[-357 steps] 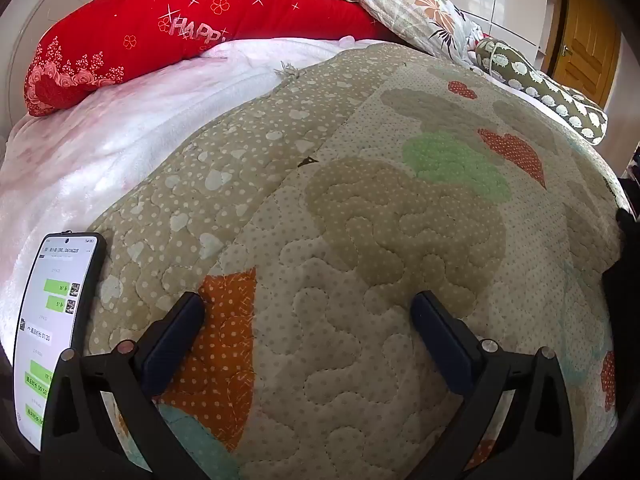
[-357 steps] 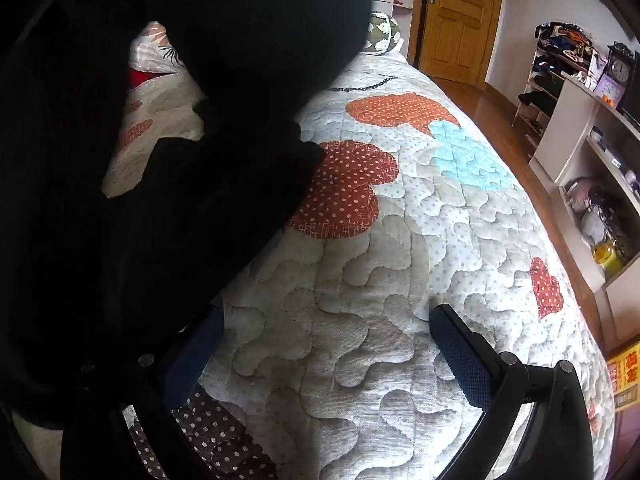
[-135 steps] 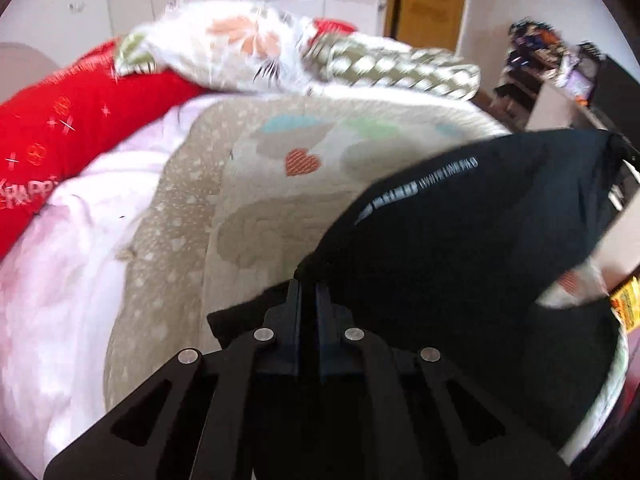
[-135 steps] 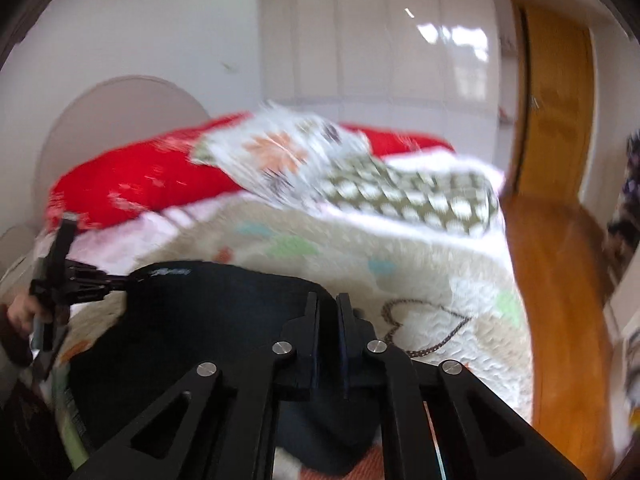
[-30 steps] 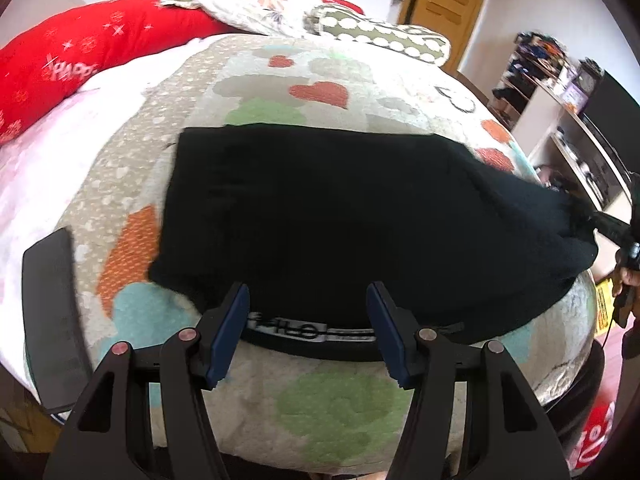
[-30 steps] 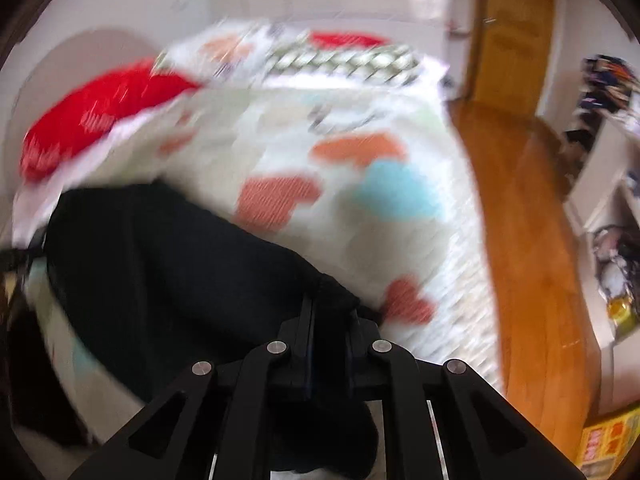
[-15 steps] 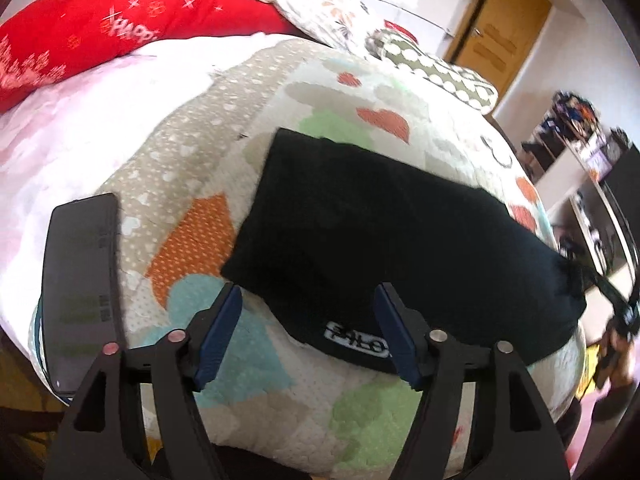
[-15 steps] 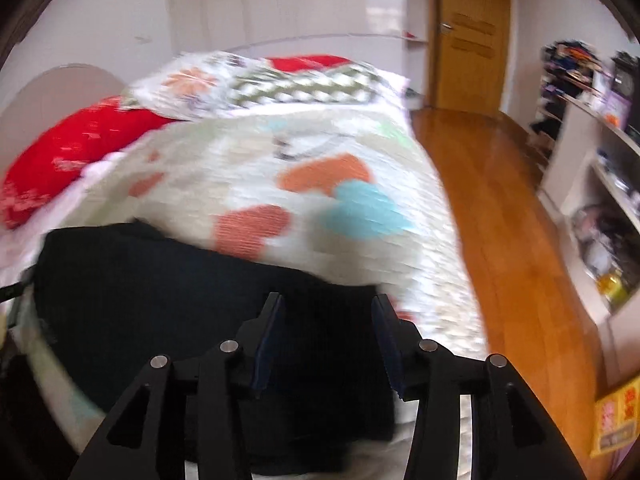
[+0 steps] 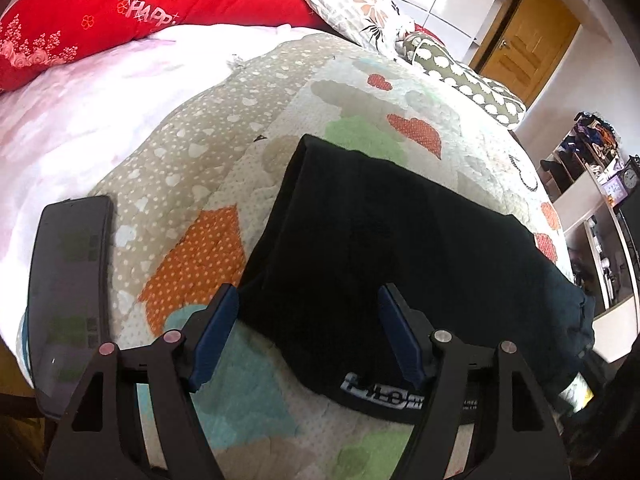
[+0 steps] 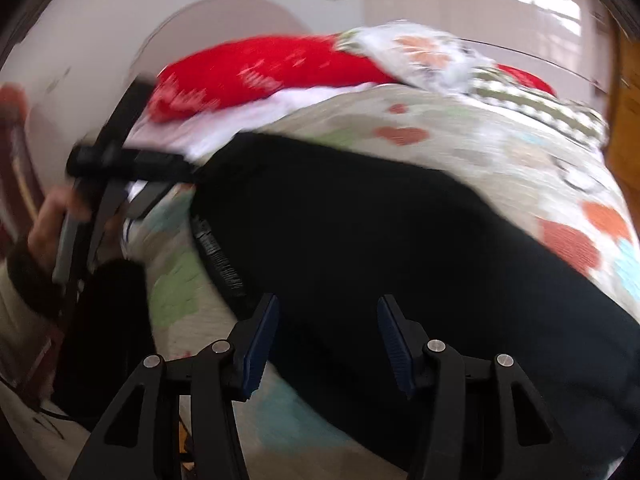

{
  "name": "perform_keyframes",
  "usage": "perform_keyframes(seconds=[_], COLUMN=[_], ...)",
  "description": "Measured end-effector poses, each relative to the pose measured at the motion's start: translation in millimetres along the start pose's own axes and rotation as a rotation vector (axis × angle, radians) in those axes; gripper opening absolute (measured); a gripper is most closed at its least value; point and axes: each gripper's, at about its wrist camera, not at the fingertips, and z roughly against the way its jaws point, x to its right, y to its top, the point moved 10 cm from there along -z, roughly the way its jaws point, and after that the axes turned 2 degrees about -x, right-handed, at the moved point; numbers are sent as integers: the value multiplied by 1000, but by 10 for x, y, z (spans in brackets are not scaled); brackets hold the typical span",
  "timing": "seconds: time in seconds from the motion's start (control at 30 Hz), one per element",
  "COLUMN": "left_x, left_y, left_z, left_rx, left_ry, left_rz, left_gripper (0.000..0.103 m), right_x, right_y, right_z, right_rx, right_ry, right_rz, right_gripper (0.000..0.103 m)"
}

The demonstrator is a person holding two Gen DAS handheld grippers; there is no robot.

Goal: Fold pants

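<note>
Black pants point(image 9: 404, 248) lie spread flat on the patchwork quilt point(image 9: 224, 184), waistband with white lettering point(image 9: 380, 394) at the near edge. My left gripper point(image 9: 308, 304) is open and empty, hovering over the pants' near left corner. In the right wrist view the pants point(image 10: 392, 236) fill the middle, and my right gripper point(image 10: 328, 312) is open and empty above them. The left gripper point(image 10: 120, 164) shows at the far left there, held by a hand.
A dark phone point(image 9: 68, 280) lies on the quilt's left edge. A red bolster point(image 9: 120, 12), a floral pillow point(image 9: 348, 4) and a green patterned pillow point(image 9: 460, 76) line the head of the bed. A wooden door point(image 9: 524, 48) and white shelves point(image 9: 592, 208) stand at right.
The right gripper let go of the pants' end, opened, and swung round towards the waistband side. The left gripper stayed open and moved closer to the pants' left corner.
</note>
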Motion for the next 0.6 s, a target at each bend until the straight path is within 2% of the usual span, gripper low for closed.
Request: perform_keyframes(seconds=[0.17,0.2,0.27,0.3,0.33,0.37,0.43,0.6], left_x=[46,52,66,78,88,97,111,146], left_y=[51,59,77,84,91,98,93,42], left_z=[-67,-71,-72,-73,-70,-64,-53,131], left_rx=[3,6,14,18,23,28,22,44], left_ry=[6,5,-2,-6,-9,-10,-16,-39], left_rz=[-21,-20,-20,-24,-28,-32,-37,-68], left_gripper=[71,72,71,71,64,47,43,39], right_x=[-129,-116,-75,-61,-37,-20,-13,-162], right_y=[-42,-31,3,24,55,67,131,78], right_z=[-294,-309,-350,-336,-309,-266,-184,34], right_rx=[-51,-43,-49,-45,-41,-38,-30,-26], right_ry=[-49,-59,-45,-38,-41,-40,12,40], right_rz=[86,95,80,61,44,34,-7,23], right_gripper=[49,42,35,27,19,9,6,6])
